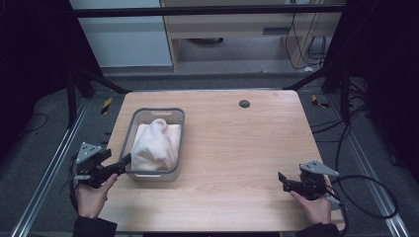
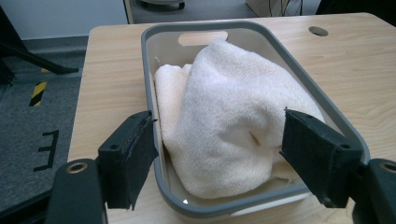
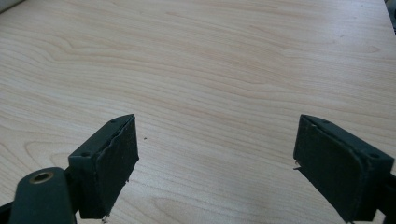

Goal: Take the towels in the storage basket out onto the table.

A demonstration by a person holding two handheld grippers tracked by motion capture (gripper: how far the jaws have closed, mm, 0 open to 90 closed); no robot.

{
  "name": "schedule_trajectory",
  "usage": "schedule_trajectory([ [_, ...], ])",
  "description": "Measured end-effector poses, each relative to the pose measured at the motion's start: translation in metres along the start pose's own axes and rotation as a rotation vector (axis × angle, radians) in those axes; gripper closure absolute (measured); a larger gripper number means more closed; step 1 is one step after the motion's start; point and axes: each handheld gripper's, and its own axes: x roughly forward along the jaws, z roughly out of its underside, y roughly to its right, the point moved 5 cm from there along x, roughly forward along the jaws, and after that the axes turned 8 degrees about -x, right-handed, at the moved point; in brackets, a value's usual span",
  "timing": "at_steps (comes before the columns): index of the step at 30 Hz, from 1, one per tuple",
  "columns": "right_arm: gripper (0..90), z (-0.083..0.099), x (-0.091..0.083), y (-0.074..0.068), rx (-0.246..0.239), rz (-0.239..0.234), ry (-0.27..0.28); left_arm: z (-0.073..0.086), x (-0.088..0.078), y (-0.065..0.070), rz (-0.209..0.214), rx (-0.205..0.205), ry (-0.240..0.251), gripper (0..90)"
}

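Spanning most of the high view, a light wooden table (image 1: 237,163) carried every item, ordered here from largest to smallest. A grey plastic basket (image 1: 143,114) with a cut-out handle in its far wall stood on the table's left half, near the left edge. Inside it lay a cream terry towel (image 1: 154,144), heaped loosely, its bulk toward the near end and one fold rising above the rim; in the left gripper view the towel (image 2: 233,116) appeared between the two jaws but clear of both pads. The left gripper (image 1: 123,163), held in the person's left hand (image 1: 92,197), pointed at the basket's near left corner with its jaws parted and grasping nothing; one jaw sat outside the basket wall (image 2: 156,116), the other over the near right part of the basket. The right gripper (image 1: 281,178), in the right hand (image 1: 314,206), rested at the table's near right, well apart from the basket, jaws likewise spread wide over bare wood (image 3: 210,93). A small dark round hole (image 1: 244,103) marked the far part of the table.
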Motion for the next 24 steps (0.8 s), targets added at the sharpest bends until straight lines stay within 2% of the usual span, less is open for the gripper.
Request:
schedule_trajectory([
  [12,13.2,0.001,0.002,0.002,-0.015,0.011,-0.012,-0.019,0.007,0.01,0.005,0.026,-0.023,25.0],
  [24,12.4,0.002,0.003,0.003,-0.009,0.015,-0.02,-0.027,0.022,0.016,0.009,0.054,-0.072,23.3],
])
